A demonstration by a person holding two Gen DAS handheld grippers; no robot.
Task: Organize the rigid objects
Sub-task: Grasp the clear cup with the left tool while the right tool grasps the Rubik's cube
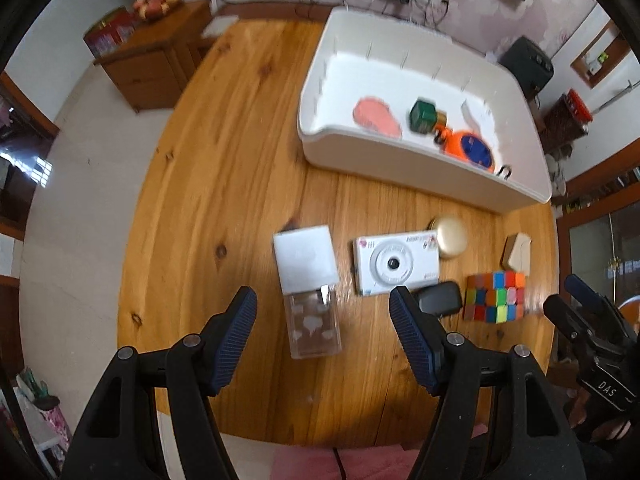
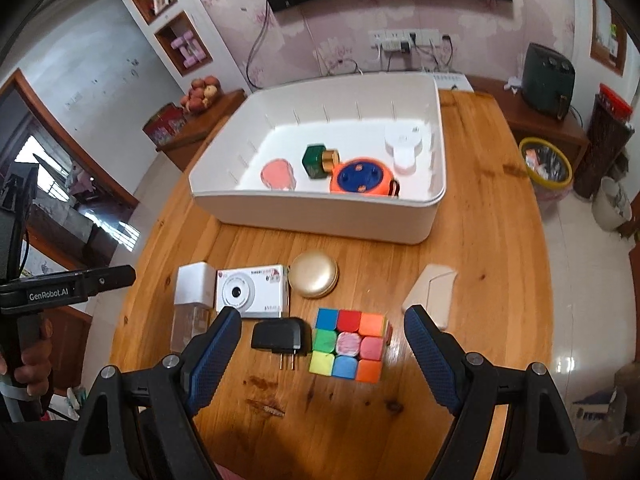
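On the wooden table lie a clear box with a white lid, a white camera, a gold round case, a black plug adapter, a colour cube and a beige piece. The white bin holds a pink piece, a green bottle and an orange-blue reel. My left gripper is open above the clear box. My right gripper is open above the adapter and cube.
The bin sits at the table's far side and also holds a white device. A wooden cabinet with fruit stands far left. A black appliance and a waste bin are right of the table.
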